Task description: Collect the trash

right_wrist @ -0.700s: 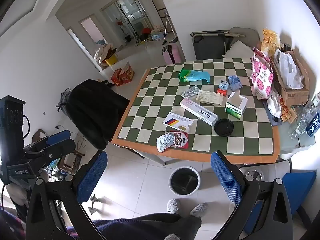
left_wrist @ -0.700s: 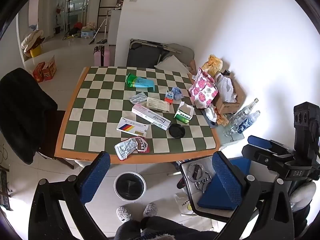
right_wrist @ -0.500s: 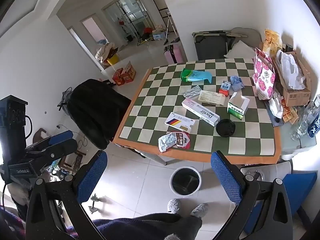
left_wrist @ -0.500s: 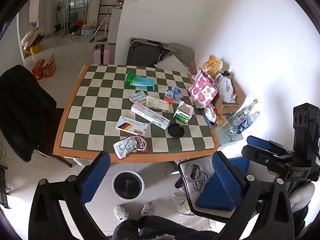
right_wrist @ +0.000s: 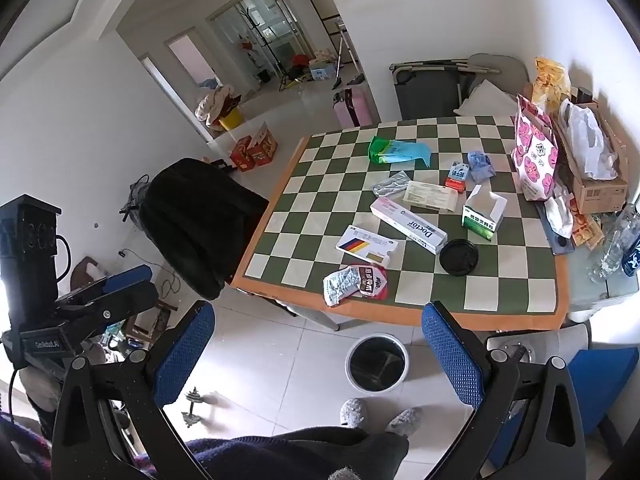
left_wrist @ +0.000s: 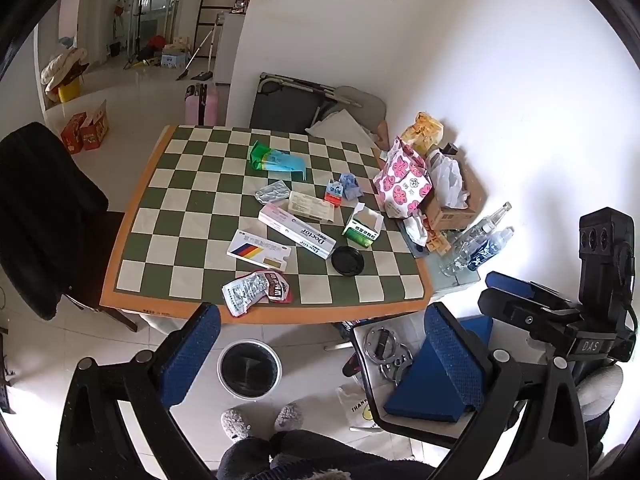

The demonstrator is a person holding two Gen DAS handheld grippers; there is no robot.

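Observation:
Litter lies on a green-and-white checkered table (left_wrist: 180,280) (right_wrist: 516,300): crumpled snack wrappers (left_wrist: 256,290) (right_wrist: 354,282) at the near edge, a striped flat box (left_wrist: 258,250) (right_wrist: 366,246), a long white "Doctor" box (left_wrist: 296,230) (right_wrist: 408,226), a black lid (left_wrist: 347,261) (right_wrist: 459,257), an open green carton (left_wrist: 362,226) (right_wrist: 483,213), a green-blue pouch (left_wrist: 276,160) (right_wrist: 396,152). A white bin (left_wrist: 250,368) (right_wrist: 377,362) stands on the floor before the table. My left gripper (left_wrist: 320,356) and right gripper (right_wrist: 316,356) hang open and empty, well short of the table, above the floor.
A black-draped chair (left_wrist: 44,208) (right_wrist: 200,216) stands left of the table. A flowered bag (left_wrist: 404,184) (right_wrist: 534,152), cardboard box and bottles (left_wrist: 480,240) crowd the right side. A blue-seated stool (left_wrist: 428,384) with metal parts sits right of the bin. A person's slippered feet (left_wrist: 260,424) (right_wrist: 376,416) show below.
Both views have drifted back slightly, so the table sits a little farther away. Both grippers stay open and empty.

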